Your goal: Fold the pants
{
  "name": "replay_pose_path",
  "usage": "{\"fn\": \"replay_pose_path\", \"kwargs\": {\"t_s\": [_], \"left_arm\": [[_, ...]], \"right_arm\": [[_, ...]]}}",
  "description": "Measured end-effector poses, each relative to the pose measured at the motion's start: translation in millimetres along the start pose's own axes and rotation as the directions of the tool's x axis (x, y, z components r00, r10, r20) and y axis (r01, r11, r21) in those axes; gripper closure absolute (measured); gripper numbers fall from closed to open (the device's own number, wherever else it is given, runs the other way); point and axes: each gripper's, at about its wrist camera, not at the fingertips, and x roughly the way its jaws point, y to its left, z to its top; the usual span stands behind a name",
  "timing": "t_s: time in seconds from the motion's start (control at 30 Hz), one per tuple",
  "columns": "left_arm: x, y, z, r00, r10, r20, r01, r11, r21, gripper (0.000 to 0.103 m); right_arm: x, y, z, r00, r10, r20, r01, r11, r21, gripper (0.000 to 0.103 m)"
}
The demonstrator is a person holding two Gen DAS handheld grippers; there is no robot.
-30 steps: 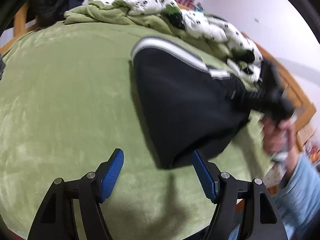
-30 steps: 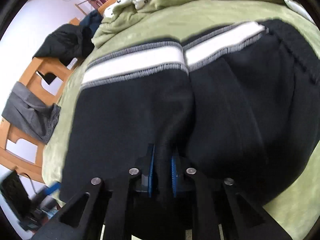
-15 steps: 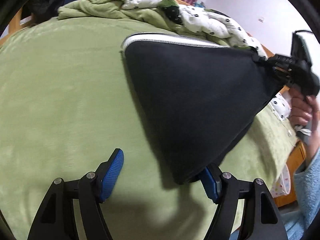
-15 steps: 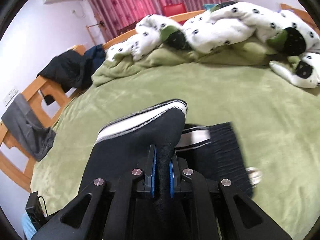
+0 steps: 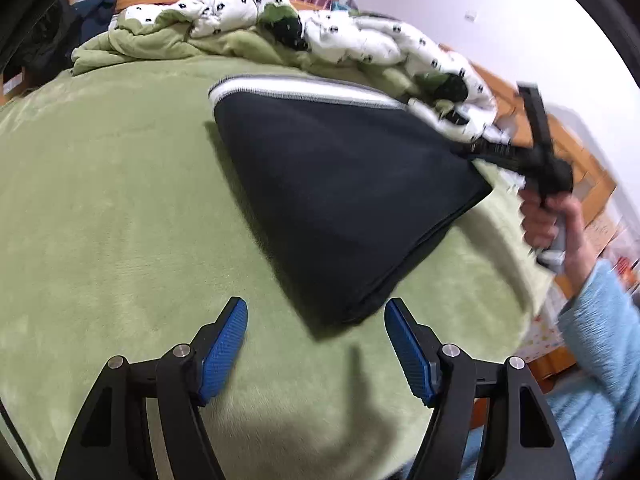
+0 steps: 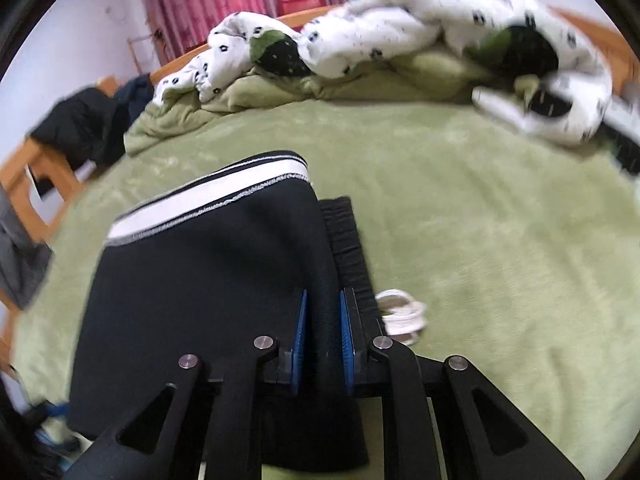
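Pants doubled over on green blanket

Black pants [image 5: 344, 200] with a white-striped waistband lie folded on the green blanket [image 5: 100, 208]. Right gripper [image 6: 322, 332] pinches their folded edge. Left gripper [image 5: 316, 344] hovers with fingers spread wide, holding nothing.

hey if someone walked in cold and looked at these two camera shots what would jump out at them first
The black pants with a white side stripe, lying folded on the green blanket, catch the eye first. The right gripper is shut on their edge, while the left gripper hangs open near their closest corner. Behind, a rumpled white spotted duvet lies heaped along the bed's far side.
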Motion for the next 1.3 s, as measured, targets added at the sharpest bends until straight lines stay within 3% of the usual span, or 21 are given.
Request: {"fn": "replay_pose_path", "kwargs": {"t_s": [0.1,0.2,0.27,0.33,0.37,0.47,0.57,0.6,0.63,0.7,0.83,0.93,1.0,1.03,1.07,1.1,1.2,1.3], "left_arm": [[-1,0,14,0.998,-0.058,0.026,0.06,0.996,-0.062,0.034],[19,1,33,0.999,-0.004,0.043,0.01,0.991,-0.137,0.036],[43,4,33,1.0,0.022,-0.012,-0.024,0.984,-0.175,0.036],[73,4,21,0.992,-0.033,-0.118,0.007,0.977,-0.215,0.037],[74,3,17,0.994,-0.033,-0.108,0.011,0.978,-0.206,0.038],[63,-7,21,0.993,-0.045,-0.11,0.031,0.992,-0.124,0.039],[53,1,38,0.996,-0.067,-0.058,0.058,0.987,-0.148,0.037],[53,5,45,0.997,-0.066,-0.045,0.059,0.987,-0.151,0.037],[55,11,56,0.998,-0.061,-0.035,0.055,0.986,-0.156,0.037],[61,24,72,0.998,-0.054,-0.028,0.048,0.984,-0.171,0.036],[88,48,101,0.998,-0.03,-0.05,0.019,0.977,-0.214,0.035],[119,63,109,0.994,-0.079,-0.077,0.055,0.961,-0.271,0.035],[134,71,108,0.984,-0.155,-0.088,0.119,0.94,-0.321,0.035],[143,74,108,0.977,-0.194,-0.087,0.152,0.924,-0.352,0.035],[147,73,108,0.973,-0.217,-0.075,0.176,0.913,-0.367,0.04],[152,73,108,0.969,-0.237,-0.066,0.194,0.903,-0.383,0.051],[159,76,111,0.959,-0.278,-0.062,0.229,0.884,-0.408,0.073],[148,76,117,0.953,-0.299,-0.042,0.257,0.878,-0.404,0.081]], "right_arm": [[-16,0,-8,0.999,-0.003,0.035,0.004,1.0,-0.008,0.089],[-9,-6,-20,0.999,-0.033,-0.004,0.033,0.999,0.011,0.089],[1,-14,-33,0.999,-0.026,-0.033,0.028,0.999,0.042,0.089],[4,-17,-39,0.999,-0.023,-0.047,0.026,0.998,0.063,0.087],[3,-16,-39,0.999,-0.02,-0.05,0.023,0.998,0.065,0.087],[-8,-18,-31,0.998,-0.029,-0.061,0.032,0.998,0.047,0.073],[-18,-25,-16,1.0,-0.01,0.014,0.009,0.997,0.08,0.057],[-15,-28,-9,1.0,0.008,0.017,-0.01,0.995,0.099,0.042],[-10,-29,-3,0.999,0.032,0.014,-0.033,0.992,0.118,0.037],[7,-30,10,0.997,0.076,-0.011,-0.074,0.986,0.149,0.037],[62,-22,26,0.985,0.102,-0.141,-0.084,0.988,0.131,0.033],[93,-24,31,0.97,0.157,-0.183,-0.13,0.98,0.148,0.017],[110,-28,31,0.937,0.24,-0.254,-0.188,0.959,0.213,0.017],[118,-29,29,0.914,0.294,-0.282,-0.224,0.941,0.254,0.022],[119,-28,28,0.907,0.308,-0.288,-0.235,0.936,0.262,0.024],[117,-25,29,0.91,0.297,-0.29,-0.232,0.944,0.236,0.027],[92,-16,30,0.936,0.265,-0.234,-0.229,0.959,0.167,0.049],[66,-4,34,0.949,0.261,-0.176,-0.23,0.956,0.181,0.063]]}}
